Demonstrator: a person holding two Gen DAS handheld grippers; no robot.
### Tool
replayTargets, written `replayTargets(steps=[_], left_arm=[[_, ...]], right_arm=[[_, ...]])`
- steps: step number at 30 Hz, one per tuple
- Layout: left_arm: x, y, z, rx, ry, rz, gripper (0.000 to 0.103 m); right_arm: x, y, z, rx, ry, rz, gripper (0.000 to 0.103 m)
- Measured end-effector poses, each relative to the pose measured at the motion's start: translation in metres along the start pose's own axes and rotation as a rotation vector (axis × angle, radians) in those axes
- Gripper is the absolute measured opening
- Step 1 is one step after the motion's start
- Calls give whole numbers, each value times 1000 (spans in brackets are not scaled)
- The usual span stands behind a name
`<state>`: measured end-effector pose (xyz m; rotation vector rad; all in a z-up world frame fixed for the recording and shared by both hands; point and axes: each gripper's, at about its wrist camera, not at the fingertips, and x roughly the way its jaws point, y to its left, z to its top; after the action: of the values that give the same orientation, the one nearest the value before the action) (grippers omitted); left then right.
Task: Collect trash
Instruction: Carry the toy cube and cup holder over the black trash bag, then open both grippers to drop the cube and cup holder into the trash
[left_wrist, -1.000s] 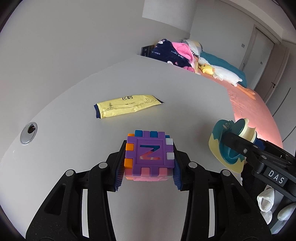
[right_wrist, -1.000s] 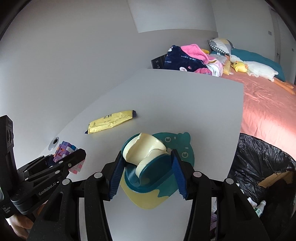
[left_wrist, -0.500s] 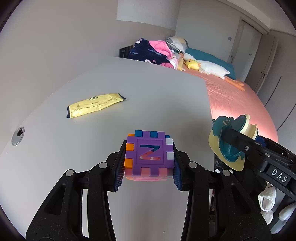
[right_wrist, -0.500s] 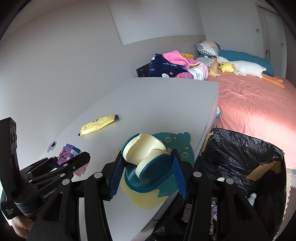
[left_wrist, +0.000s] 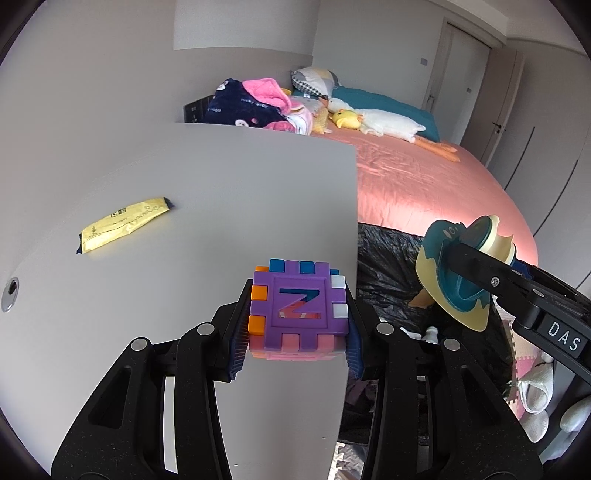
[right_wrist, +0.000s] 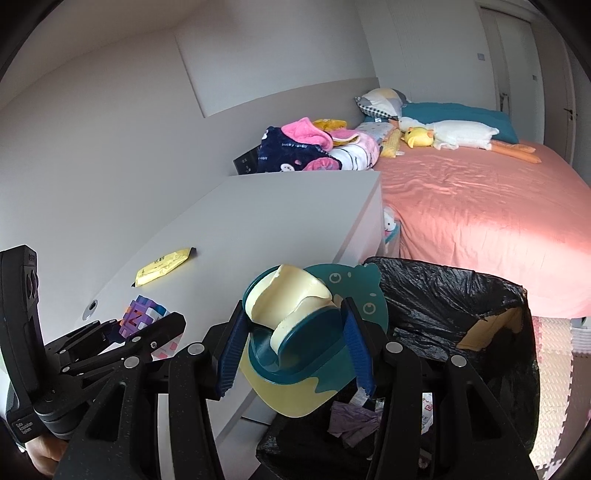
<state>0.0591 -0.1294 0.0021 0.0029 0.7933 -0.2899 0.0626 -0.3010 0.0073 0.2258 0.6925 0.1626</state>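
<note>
My left gripper (left_wrist: 297, 334) is shut on a purple foam cube (left_wrist: 299, 306) with a Z on top, held over the right edge of the grey desk (left_wrist: 184, 184). My right gripper (right_wrist: 295, 350) is shut on a broken teal and cream cup-and-plate toy (right_wrist: 295, 332), held at the near rim of the black-lined trash bin (right_wrist: 461, 314). The toy also shows in the left wrist view (left_wrist: 458, 273), and the cube in the right wrist view (right_wrist: 142, 317). A yellow wrapper (left_wrist: 123, 223) lies on the desk, far left of both grippers.
A bed with a pink cover (right_wrist: 480, 206) stands beyond the bin, with a clothes pile (right_wrist: 314, 147) and a plush goose (right_wrist: 454, 134) at its head. Trash lies inside the bin (right_wrist: 351, 421). A round cable hole (left_wrist: 9, 295) sits at the desk's left.
Both grippers have moved right towards the desk edge with their loads. The trash bin has come into view, and the right gripper's toy now hangs at its rim.
</note>
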Motion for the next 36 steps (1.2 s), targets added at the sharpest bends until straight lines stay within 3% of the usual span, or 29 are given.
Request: replayTargets(steps=[23,36], left_arm=[[29,-96,10,148,48,-124,42],[43,-119,8,182,80,-164,42]], right_arm=[[-39,-85,3,121,-53,-115,52],[-48,-120,1,178,-55,-161,52]])
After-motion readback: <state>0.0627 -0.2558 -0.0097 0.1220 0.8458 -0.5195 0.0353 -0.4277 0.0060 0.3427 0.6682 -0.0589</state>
